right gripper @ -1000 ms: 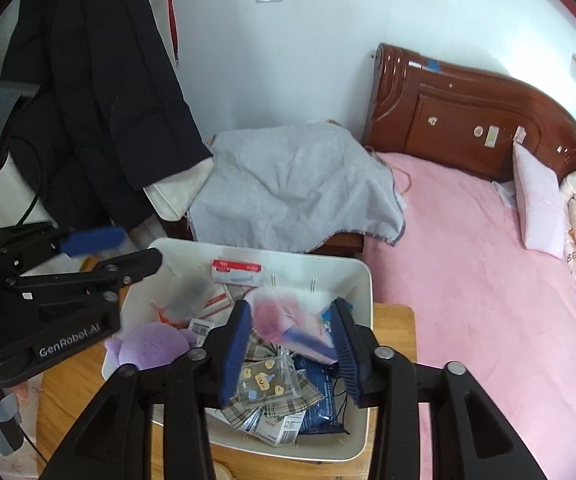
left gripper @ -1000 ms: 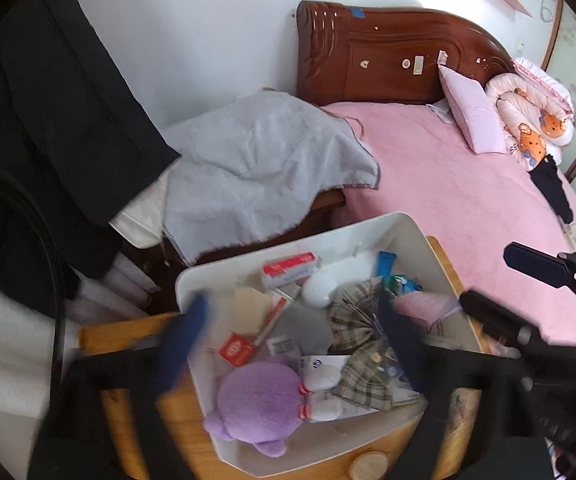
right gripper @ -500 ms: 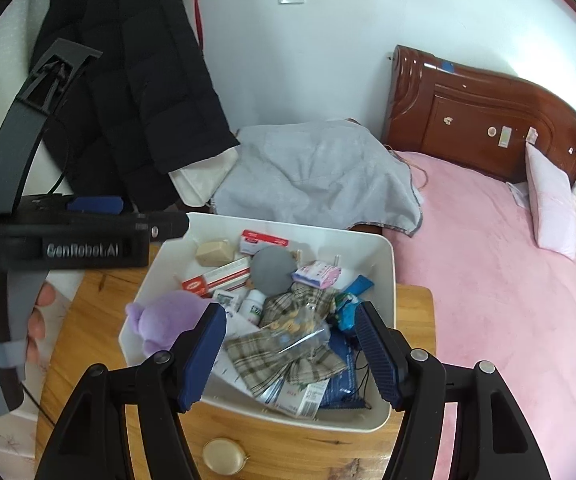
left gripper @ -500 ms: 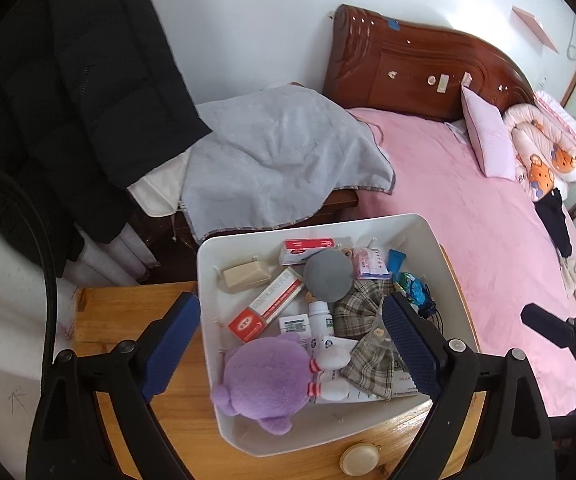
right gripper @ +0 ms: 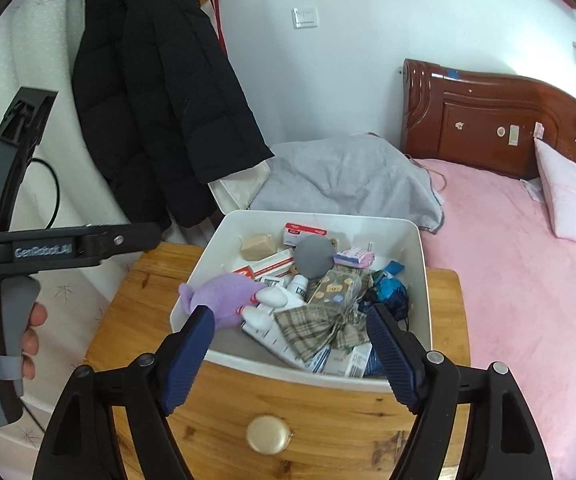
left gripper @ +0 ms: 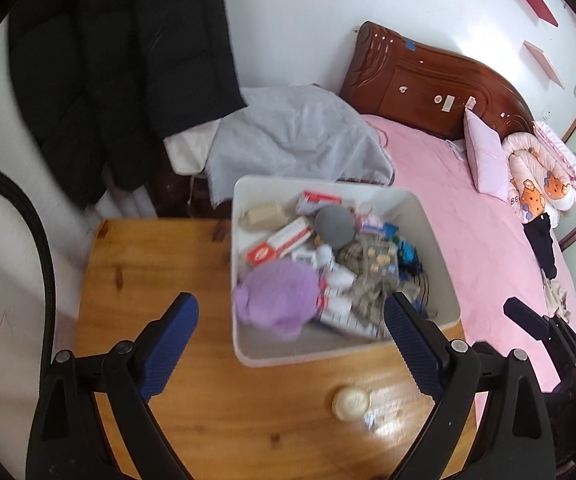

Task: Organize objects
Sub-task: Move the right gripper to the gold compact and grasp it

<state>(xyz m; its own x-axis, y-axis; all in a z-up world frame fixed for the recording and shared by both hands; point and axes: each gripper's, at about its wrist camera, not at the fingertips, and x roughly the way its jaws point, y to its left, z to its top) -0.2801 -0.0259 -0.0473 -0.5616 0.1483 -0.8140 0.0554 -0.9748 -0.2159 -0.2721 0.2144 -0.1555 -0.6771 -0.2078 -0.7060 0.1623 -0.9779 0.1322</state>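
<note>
Both tongs, left (left gripper: 290,344) and right (right gripper: 290,354), gape empty above white bin (right gripper: 424,280) holding purple plush (right gripper: 224,294), boxes.

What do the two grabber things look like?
Both grippers, left and right, have black frames with silver screws and ridged blue fingers. The left one carries pale "GenRobot.AI" lettering, a grey handle wrapped with grey tape, and a black cable beside it.

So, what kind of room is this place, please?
Most likely a home bedroom: a bed with a pink cover and carved dark wooden headboard, a pink pillow, and a black padded coat hanging by the wall.
</note>
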